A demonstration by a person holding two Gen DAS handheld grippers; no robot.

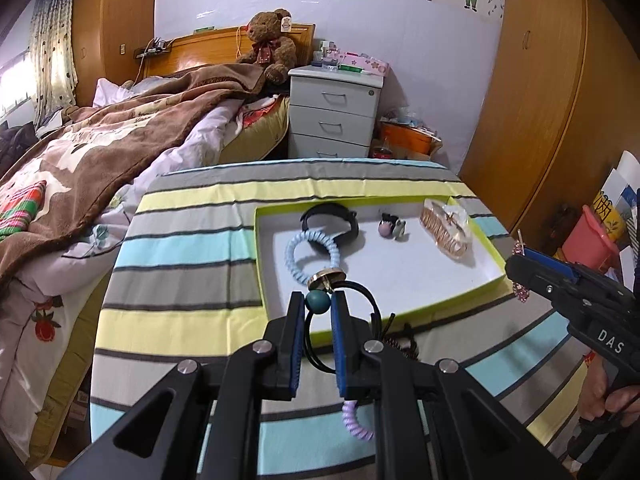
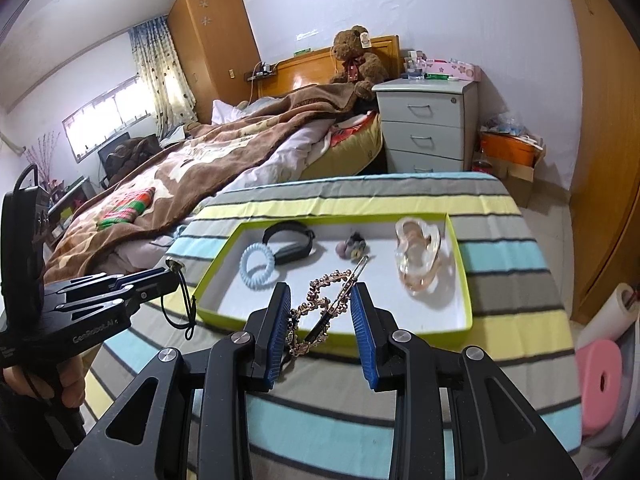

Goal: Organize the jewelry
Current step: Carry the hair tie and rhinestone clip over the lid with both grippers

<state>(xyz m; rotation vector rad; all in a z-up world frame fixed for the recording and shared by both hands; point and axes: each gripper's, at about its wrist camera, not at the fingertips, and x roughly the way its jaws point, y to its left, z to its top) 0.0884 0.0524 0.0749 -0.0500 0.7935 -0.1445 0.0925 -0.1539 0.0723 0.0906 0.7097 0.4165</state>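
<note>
Two grippers up over the near edge of the tray [image 2: 460, 264], each with a piece in its jaws. Left gripper [image 1: 318, 300] pinched narrow on a black hair tie [image 1: 362, 320] with a teal bead [image 1: 317, 301] and gold disc [image 1: 326, 278]; loop dangling below the pads, clear of the cloth. Right gripper [image 2: 320, 300] set about half wide, clamped on a gold beaded hair clip [image 2: 320, 304] lying slantwise between the blue pads [image 2: 280, 320]. Beyond the tips, inside the white tray with lime rim: pale blue coil tie [image 2: 258, 266] at the left, black band [image 2: 290, 242] just behind and touching it, small purple-and-grey charm [image 2: 352, 248] mid-tray, clear amber claw clip [image 2: 418, 256] at the right. On the near side, on the striped cloth [image 1: 180, 240], a lilac coil tie [image 1: 356, 420] and a dark brown clip [image 1: 400, 344], partly hidden behind the left gripper. Further off: bed with brown blanket [image 1: 100, 152] at left, teddy bear [image 1: 270, 44], grey drawer unit [image 1: 334, 112] at the far wall.
</note>
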